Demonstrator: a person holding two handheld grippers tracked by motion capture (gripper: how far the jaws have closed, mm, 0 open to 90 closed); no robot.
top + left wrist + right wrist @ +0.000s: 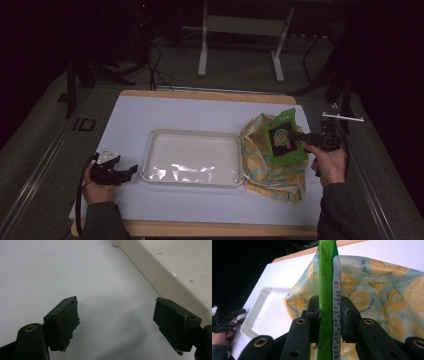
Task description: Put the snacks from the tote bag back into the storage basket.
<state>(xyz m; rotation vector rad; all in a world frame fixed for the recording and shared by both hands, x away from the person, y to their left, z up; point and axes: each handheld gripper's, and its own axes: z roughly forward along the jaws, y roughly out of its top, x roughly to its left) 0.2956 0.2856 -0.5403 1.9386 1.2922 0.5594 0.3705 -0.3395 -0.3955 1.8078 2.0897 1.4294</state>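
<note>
While my left gripper (131,171) rests low on the white table cover (190,112) near the front edge, just off the left end of the tray (150,145), its jaws stand wide apart with nothing between them; in the left gripper view I see bare white surface between the two pads and the tray's cream wall running past on the right. My left hand (95,187) sits behind it, the cable trailing down toward me. Across the table, my right hand (330,165) holds the right gripper (295,136), and its jaws are clamped on a green snack packet (327,290). In the right gripper view the packet stands edge-on and upright between the pads, which press its two faces. From above, the packet hangs over a fruit-print cloth bag (272,172) that lies crumpled on the cover, touching the right end of the tray. Beyond the table's wooden far edge I see a dark floor with a white metal stand (240,30)
</note>
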